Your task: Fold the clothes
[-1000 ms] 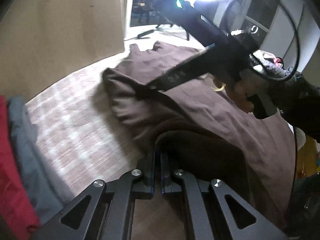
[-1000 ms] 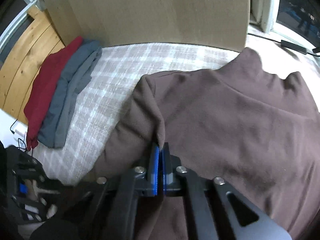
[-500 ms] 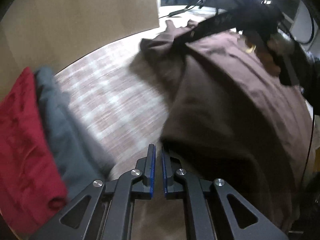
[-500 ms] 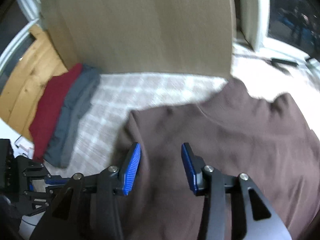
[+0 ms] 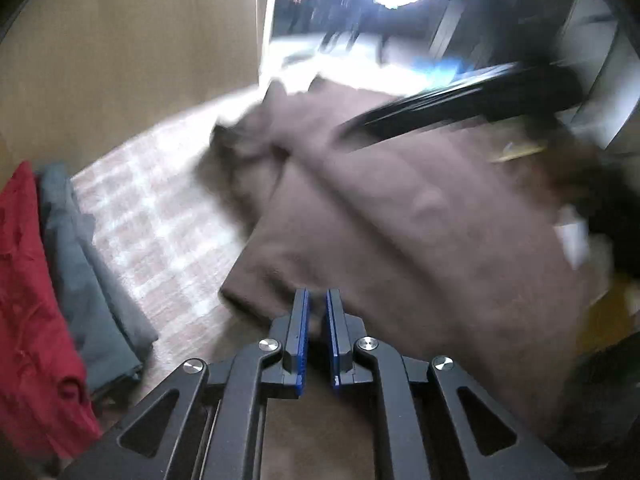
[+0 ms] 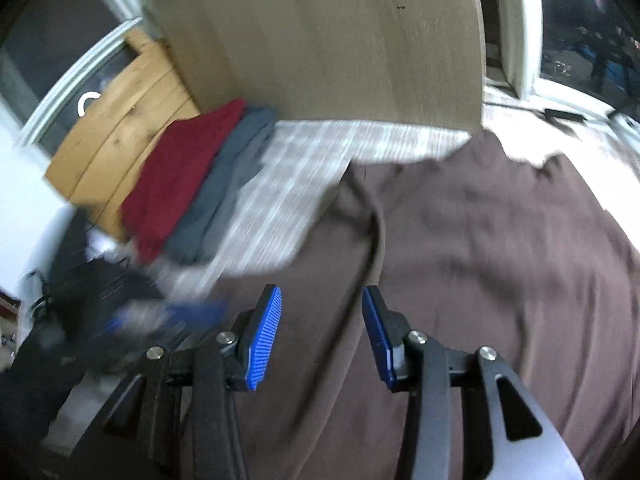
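A brown fleece garment [image 5: 400, 232] lies spread on a checked sheet [image 5: 152, 232], its left side folded inward along a long crease [image 6: 372, 248]. My left gripper [image 5: 316, 312] hovers at the garment's near hem with its jaws almost together, only a thin slit between the blue pads. The cloth lies flat there and no fold rises into the jaws. My right gripper [image 6: 320, 320] stands open above the garment [image 6: 480, 280], nothing between its blue pads [image 6: 264, 332]. In the left wrist view the right gripper is a blurred black bar across the far cloth.
A folded red garment [image 6: 184, 168] and a folded grey one [image 6: 228, 192] lie side by side at the sheet's left [image 6: 288, 184]. A tall wooden board [image 6: 320, 40] stands behind them. A cable and window sill are at the far right; dark gear lies at the lower left.
My right gripper opened, let go of the brown cloth and lifted away. The hump of cloth at my left gripper flattened, and that gripper drew back to the hem with a thin gap.
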The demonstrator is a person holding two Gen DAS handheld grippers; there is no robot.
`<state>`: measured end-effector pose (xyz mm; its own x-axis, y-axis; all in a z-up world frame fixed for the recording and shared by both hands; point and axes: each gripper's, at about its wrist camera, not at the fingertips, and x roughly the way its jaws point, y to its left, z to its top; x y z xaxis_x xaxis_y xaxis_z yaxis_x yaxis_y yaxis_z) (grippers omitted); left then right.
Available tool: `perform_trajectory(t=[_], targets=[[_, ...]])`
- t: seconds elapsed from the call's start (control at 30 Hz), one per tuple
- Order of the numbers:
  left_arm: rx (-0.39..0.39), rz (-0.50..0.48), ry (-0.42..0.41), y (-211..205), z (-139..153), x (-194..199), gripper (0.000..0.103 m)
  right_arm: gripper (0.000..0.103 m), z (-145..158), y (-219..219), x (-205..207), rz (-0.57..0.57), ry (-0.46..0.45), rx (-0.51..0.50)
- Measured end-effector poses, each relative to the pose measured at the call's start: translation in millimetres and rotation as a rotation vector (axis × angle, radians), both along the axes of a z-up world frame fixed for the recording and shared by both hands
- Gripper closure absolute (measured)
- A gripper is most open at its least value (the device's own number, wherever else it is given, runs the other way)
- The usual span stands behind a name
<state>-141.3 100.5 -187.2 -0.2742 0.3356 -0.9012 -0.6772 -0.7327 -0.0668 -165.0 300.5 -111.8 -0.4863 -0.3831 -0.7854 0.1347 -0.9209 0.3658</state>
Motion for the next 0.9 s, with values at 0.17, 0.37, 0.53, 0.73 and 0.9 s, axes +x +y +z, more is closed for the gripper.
perform_trajectory(t=[0.17,0.37,0.53,0.73,0.9], targets=[[0.046,0.116,0.014,-41,19,5,0.098,0.061,17,5,105,-0.074,-0.038,-0.098],[0.172,0.066,-0.023,-83,64,99,0.086,0.061,-21,-45,184,-0.034,-0.148,-0.071],[0.233,0.074,-0.204,-73,42,194,0.083,0.061,-60,-81,216,0.073,-0.243,-0.068],[0.184,0.13,-0.228,-57,37,275,0.08,0.061,-8,-51,266,0.112,-0.171,-0.236],[0.161,0.206,-0.177,-56,28,293,0.079,0.061,-30,-70,269,0.14,-0.15,-0.007]])
